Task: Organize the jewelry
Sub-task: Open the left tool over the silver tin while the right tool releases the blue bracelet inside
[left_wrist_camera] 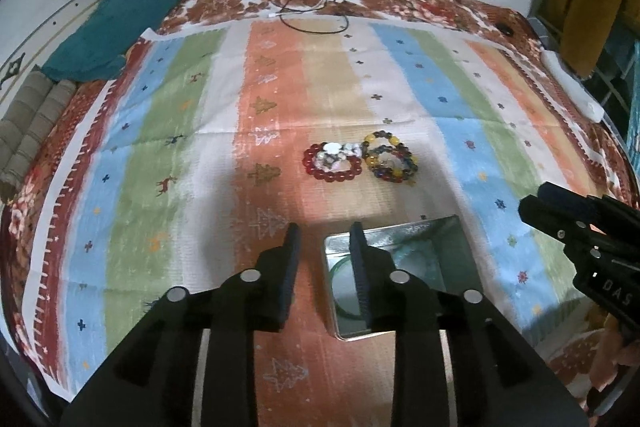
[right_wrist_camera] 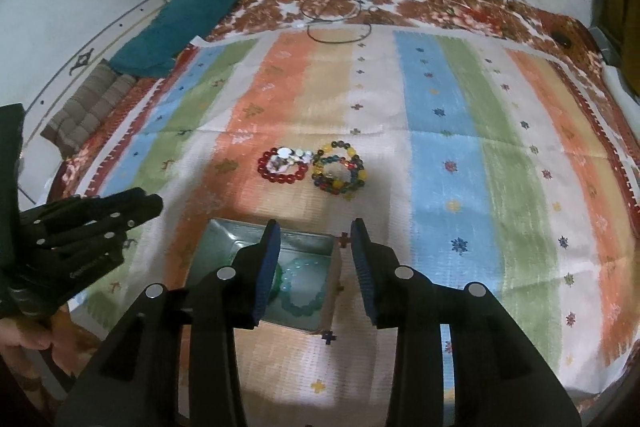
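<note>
Both tools gape empty — the left tool (left_wrist_camera: 324, 229) and right tool (right_wrist_camera: 314, 227) hover over the metal tin (right_wrist_camera: 256, 231). At twelve o'clock lie the red bead bracelet (right_wrist_camera: 282, 167) and multicoloured bead bracelet (right_wrist_camera: 339, 169) — light, floppy, probably slippery; pinch across one strand of beads.

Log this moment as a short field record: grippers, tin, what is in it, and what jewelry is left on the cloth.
left gripper: open, empty, above the near edge of the tin
right gripper: open, empty, over the tin
tin: open, on the striped cloth
in tin: green bangle, teal bead bracelet
on cloth: red bead bracelet with pale pieces, multicolour bead bracelet to its right
</note>
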